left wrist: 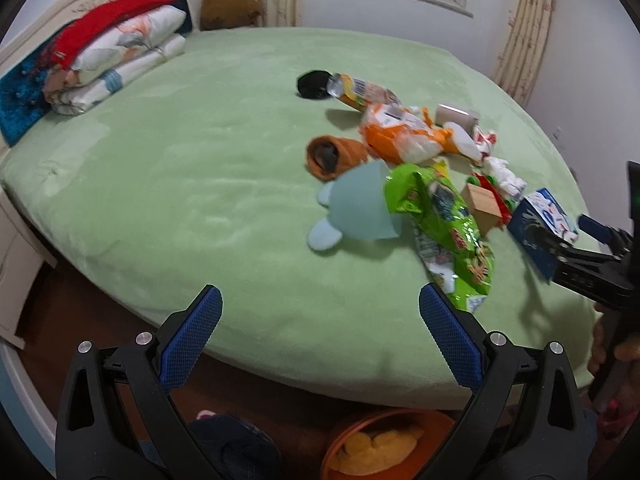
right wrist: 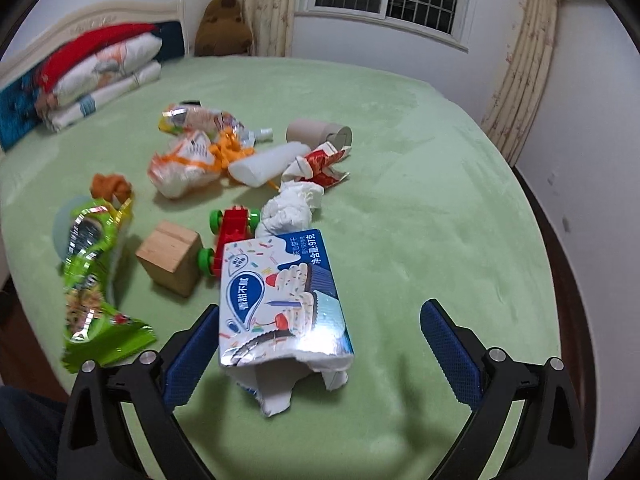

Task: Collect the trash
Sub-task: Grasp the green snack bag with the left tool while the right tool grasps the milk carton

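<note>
Trash lies on the green bed (left wrist: 180, 160). A torn blue biscuit box (right wrist: 280, 300) lies between the open fingers of my right gripper (right wrist: 320, 340), against its left pad; it also shows in the left wrist view (left wrist: 540, 224). A green snack bag (right wrist: 92, 272) lies to its left (left wrist: 448, 224). Behind are an orange-white bag (right wrist: 184, 164), a crumpled white tissue (right wrist: 288, 208), a red wrapper (right wrist: 320, 164) and a cardboard roll (right wrist: 316, 130). My left gripper (left wrist: 320, 336) is open and empty over the bed's near edge.
A wooden block (right wrist: 170, 256), a red toy car (right wrist: 232, 232), a light blue plush (left wrist: 352, 208) and an orange sock (left wrist: 332, 154) lie among the trash. Folded bedding (left wrist: 112, 56) is at the headboard. An orange bin (left wrist: 384, 440) stands on the floor below the bed.
</note>
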A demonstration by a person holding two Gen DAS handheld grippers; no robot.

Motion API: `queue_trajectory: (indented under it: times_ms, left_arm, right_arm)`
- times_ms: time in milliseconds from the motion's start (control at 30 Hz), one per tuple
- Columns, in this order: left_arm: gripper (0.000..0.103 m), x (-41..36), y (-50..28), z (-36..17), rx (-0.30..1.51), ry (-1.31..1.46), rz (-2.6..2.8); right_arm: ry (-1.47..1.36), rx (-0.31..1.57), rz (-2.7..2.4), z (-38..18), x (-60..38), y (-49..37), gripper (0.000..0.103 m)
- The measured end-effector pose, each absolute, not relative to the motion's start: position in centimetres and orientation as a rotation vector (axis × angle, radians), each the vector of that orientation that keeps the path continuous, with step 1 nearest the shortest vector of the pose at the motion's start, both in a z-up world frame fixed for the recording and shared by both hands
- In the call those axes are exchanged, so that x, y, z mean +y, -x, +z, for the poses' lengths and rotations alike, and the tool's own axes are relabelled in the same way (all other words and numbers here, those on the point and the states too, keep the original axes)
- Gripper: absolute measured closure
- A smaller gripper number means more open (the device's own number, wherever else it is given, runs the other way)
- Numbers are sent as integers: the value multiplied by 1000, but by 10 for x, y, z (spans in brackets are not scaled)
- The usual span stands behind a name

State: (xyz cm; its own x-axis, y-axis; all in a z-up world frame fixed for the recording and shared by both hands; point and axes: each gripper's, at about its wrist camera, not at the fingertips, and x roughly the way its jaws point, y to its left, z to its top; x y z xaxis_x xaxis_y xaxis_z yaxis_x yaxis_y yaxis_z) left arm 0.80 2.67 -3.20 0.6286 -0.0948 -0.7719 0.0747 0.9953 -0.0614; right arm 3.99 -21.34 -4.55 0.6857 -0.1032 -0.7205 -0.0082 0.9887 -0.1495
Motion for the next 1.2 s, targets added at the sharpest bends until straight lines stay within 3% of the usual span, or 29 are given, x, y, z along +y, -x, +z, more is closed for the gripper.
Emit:
queue_trajectory:
  times_ms: [100, 167, 200, 233, 700, 933, 967, 1033, 1167, 1200]
  left_arm:
    - [7, 21, -11, -35, 914, 24, -129]
    - [7, 16, -14, -38, 930, 37, -152]
    - [7, 14, -15, -39, 936, 44, -162]
    - [7, 12, -15, -41, 941, 51, -171]
    - [7, -44, -42, -58, 1024, 100, -307]
    - [8, -60, -74, -74, 1086, 140, -282]
    - [10, -62, -76, -76, 1089, 129, -271]
    - [36, -64, -77, -75, 1075, 94, -245]
    - [40, -61, -69, -71, 1067, 63, -281]
    - [45, -62, -63, -69, 1061, 39, -299]
  right_arm:
    - [156, 828, -48, -50, -212, -42, 20]
    - [141, 840, -33, -53, -215, -45, 33]
    - [127, 849, -21, -54, -216, -46, 47]
    - [101, 857, -11, -55, -219, -46, 51]
    - [4, 691, -43, 9, -251, 15, 51]
    - [-4, 668, -29, 13, -249, 36, 50]
    - [1, 668, -26, 11, -249, 37, 50]
    - [11, 672, -18, 9, -244, 40, 50]
    - [6, 672, -5, 6, -242, 43, 50]
    - [2, 672, -3, 6, -241, 43, 50]
